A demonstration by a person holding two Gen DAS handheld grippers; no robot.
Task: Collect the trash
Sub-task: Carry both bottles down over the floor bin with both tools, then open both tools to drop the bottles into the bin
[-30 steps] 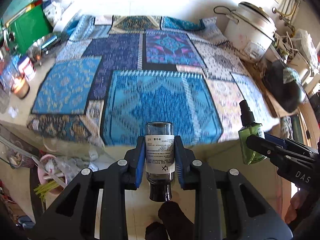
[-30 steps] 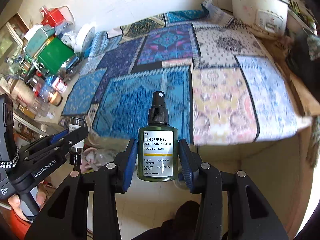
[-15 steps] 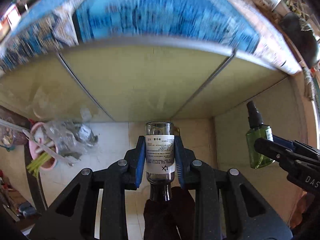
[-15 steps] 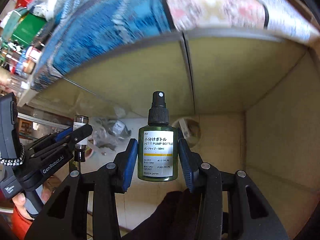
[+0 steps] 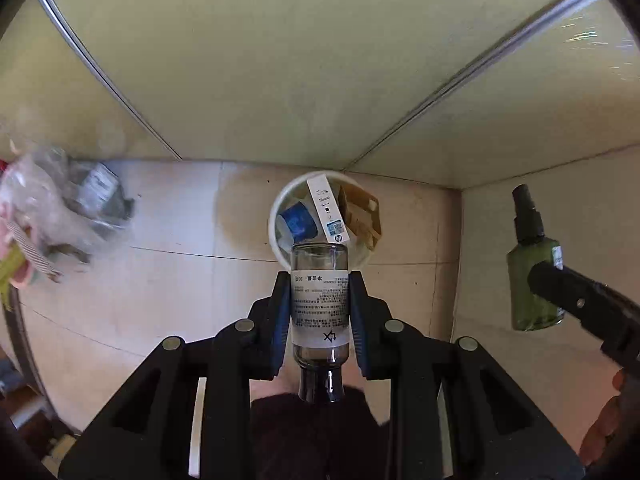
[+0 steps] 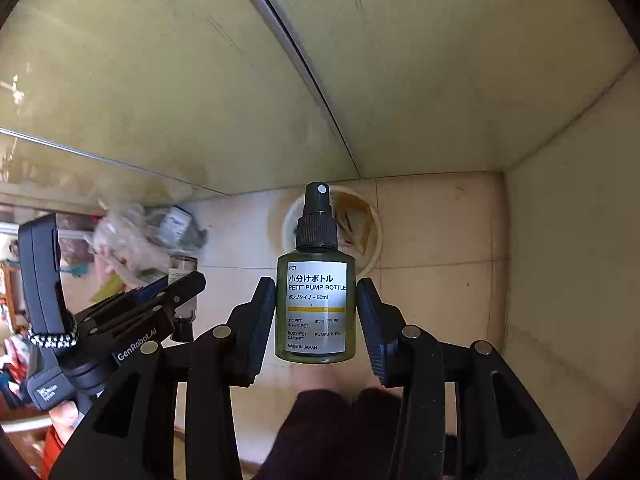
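My left gripper [image 5: 319,312] is shut on a clear glass vial [image 5: 319,308] with a white label, held with its dark neck toward me. Beyond its far end stands a white waste bin [image 5: 280,216] on the tiled floor, holding a white box, a blue item and brown paper. My right gripper [image 6: 316,316] is shut on a green pump spray bottle [image 6: 316,304] with a black nozzle, upright, above and in front of the same bin [image 6: 372,248]. The green bottle also shows in the left wrist view [image 5: 534,284], off to the right of the bin.
Pale yellow cabinet doors [image 5: 280,60] rise behind the bin, and a side panel [image 5: 560,220] stands to the right. A clear plastic bag of rubbish [image 5: 68,216] lies on the floor at the left. My dark trouser legs show below both grippers.
Both grippers have dropped from above the patterned tabletop to floor level, facing the cabinet front. The white bin has come into view right ahead. Both bottles stay clamped.
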